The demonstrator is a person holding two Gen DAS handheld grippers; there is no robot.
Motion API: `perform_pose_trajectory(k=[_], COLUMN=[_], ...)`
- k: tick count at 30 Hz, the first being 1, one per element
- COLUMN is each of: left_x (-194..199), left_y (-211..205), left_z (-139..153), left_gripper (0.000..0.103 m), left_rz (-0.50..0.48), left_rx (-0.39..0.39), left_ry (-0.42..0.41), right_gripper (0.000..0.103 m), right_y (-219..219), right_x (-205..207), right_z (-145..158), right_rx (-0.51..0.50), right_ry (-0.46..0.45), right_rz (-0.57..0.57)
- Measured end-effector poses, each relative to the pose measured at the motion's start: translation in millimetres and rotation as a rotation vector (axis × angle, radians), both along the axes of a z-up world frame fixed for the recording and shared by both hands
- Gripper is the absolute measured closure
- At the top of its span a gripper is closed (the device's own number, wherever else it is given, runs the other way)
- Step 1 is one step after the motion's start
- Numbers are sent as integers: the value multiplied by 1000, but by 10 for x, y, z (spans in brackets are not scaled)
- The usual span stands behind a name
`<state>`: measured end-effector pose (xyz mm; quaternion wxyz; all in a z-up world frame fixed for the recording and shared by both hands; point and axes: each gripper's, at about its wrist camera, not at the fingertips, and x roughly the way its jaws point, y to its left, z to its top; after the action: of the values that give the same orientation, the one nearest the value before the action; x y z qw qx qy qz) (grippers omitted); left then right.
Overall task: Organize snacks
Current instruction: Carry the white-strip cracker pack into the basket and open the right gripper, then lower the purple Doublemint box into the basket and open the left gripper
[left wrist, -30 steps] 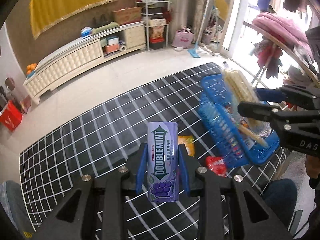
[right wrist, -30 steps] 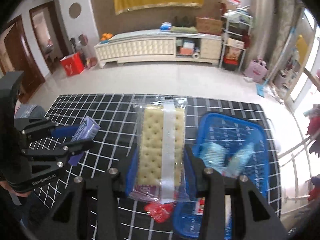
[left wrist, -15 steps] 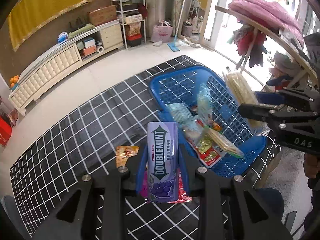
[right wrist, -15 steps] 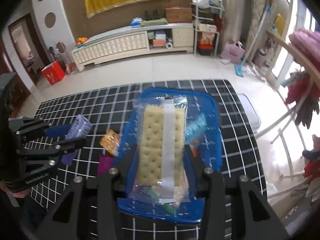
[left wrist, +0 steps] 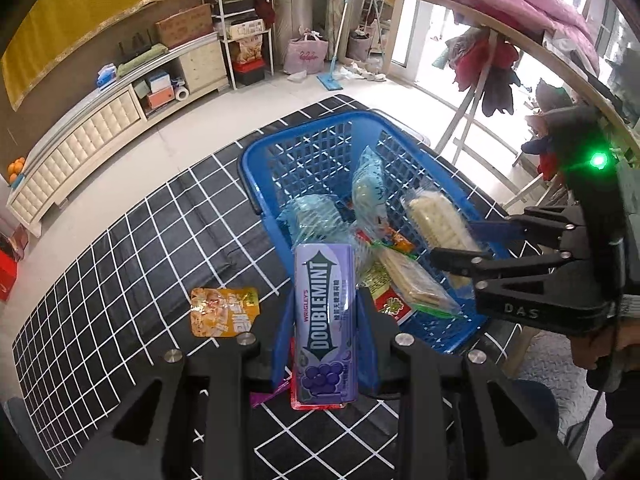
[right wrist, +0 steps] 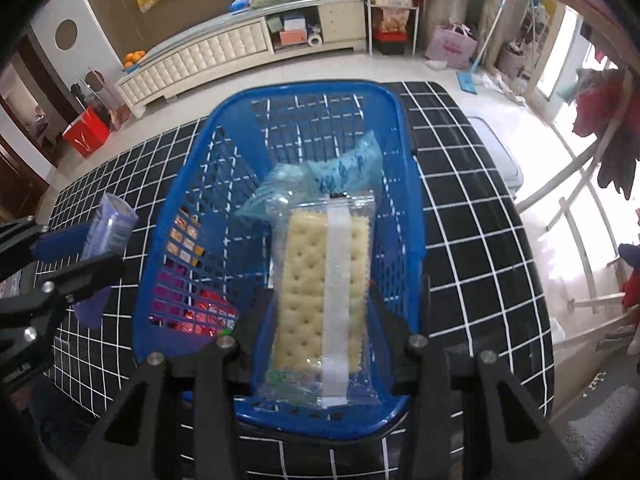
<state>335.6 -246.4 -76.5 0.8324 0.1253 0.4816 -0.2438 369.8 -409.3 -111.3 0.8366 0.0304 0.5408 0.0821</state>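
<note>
My left gripper is shut on a purple Doublemint gum pack, held above the table just left of the blue basket; it also shows in the right wrist view. My right gripper is shut on a clear-wrapped cracker packet, held over the basket; the packet also shows in the left wrist view. Several wrapped snacks lie inside the basket.
A black tablecloth with a white grid covers the table. An orange snack packet lies on it left of the basket. A red packet lies under my left gripper. A clothes rack stands to the right.
Both grippers have moved toward the basket with their loads. The cracker packet now hangs over the basket's inside, and the gum pack sits closer to the basket's left wall.
</note>
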Motion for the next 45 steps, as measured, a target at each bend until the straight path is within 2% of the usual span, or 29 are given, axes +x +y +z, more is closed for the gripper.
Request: perform_pose_trajectory(k=[3,7,13,18,23,26,39,45], left_x=[-9,-54,-89,-30,43,134,789,1067], left_y=[-11,-8,30,30,-97,-200,-612,-809], left_z=[27,40,76,113,140,123,-124,-252], left_gripper=[75,75,75,75,75,75,75,75], left_rz=[-1,-13,-19,-10,-29,-41,-47,-58], left_rx=[1,7,5,-40,-33,-17,10,55], left_ry=[-3,-3,-6,44,30,13,34,27], right_gripper=[37,23,9,9,9,8,8,8], right_y=[-15,-5,74,33,-21,-66,-391,-449], right_x=[-10,-12,-57,-117,-78,8,436,608], right_z=[37,56,165,328,412,377,134,61], right_rx=[-11,12,-61,-65,-64,-61,-18,-1], right_ry=[-1,7,-25,-77,-114,-118,-129,-132], right_rz=[-4,14,5,11,5,-6,-31,-22])
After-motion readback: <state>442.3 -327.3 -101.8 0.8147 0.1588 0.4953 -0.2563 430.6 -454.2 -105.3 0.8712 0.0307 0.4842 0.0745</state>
